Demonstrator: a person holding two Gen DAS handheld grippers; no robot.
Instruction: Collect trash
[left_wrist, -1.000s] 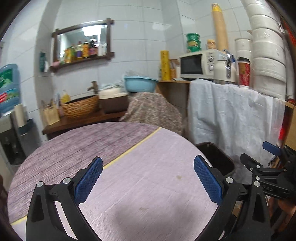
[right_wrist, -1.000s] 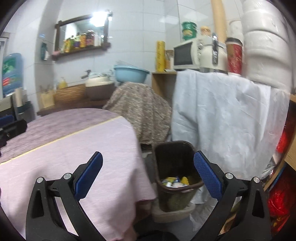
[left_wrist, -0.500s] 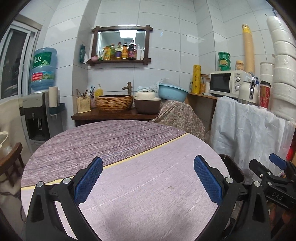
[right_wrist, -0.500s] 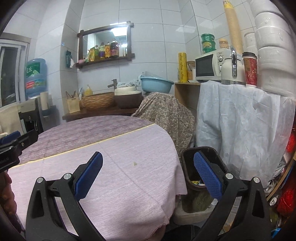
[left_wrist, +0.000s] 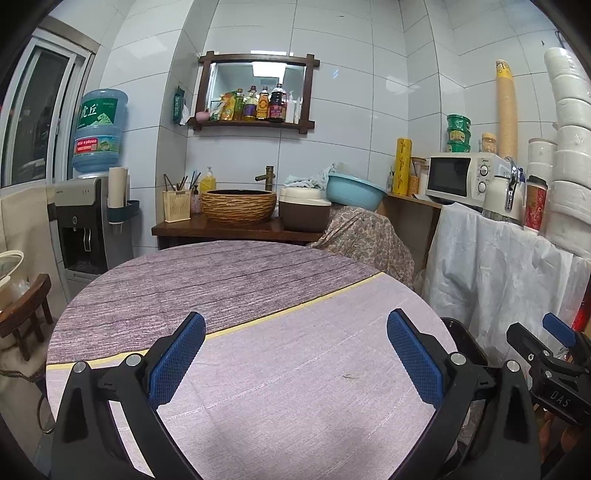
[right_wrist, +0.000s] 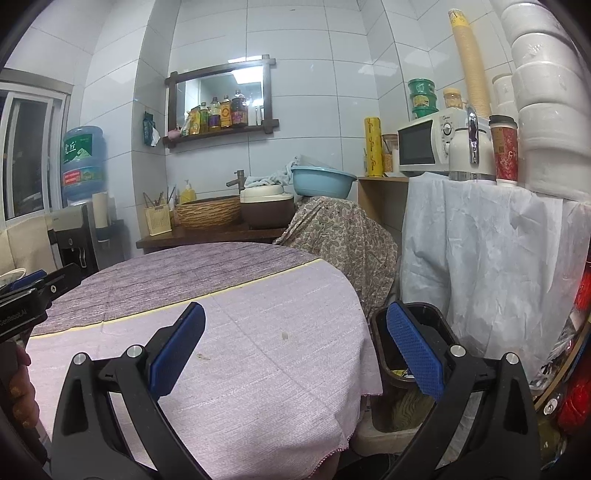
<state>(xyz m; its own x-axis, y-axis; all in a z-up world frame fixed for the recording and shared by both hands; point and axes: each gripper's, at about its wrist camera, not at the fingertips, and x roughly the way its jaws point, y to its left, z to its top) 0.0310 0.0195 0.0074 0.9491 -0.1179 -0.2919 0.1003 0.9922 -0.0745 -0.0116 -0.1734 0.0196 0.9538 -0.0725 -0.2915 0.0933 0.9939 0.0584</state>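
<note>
A dark brown trash bin (right_wrist: 380, 332) stands on the floor just right of the round table (right_wrist: 258, 362); some yellow trash shows inside it. Its rim also shows in the left wrist view (left_wrist: 465, 336). My left gripper (left_wrist: 295, 354) is open and empty above the table's lilac cloth (left_wrist: 295, 387). My right gripper (right_wrist: 295, 354) is open and empty over the table's right edge, its right finger in front of the bin. Only small crumbs or stains (right_wrist: 284, 335) lie on the cloth. Each gripper shows at the edge of the other's view.
A counter with a woven basket basin (left_wrist: 239, 206), a brown pot (left_wrist: 303, 214) and a blue bowl (left_wrist: 354, 190) stands behind the table. A white-draped shelf (right_wrist: 491, 251) with a microwave (right_wrist: 424, 147) is at the right. A water dispenser (left_wrist: 88, 221) and a wooden chair (left_wrist: 26, 310) are at the left.
Both grippers have tilted up and drawn back from the bin; more of the table and the back wall shows. Both stay open and empty.
</note>
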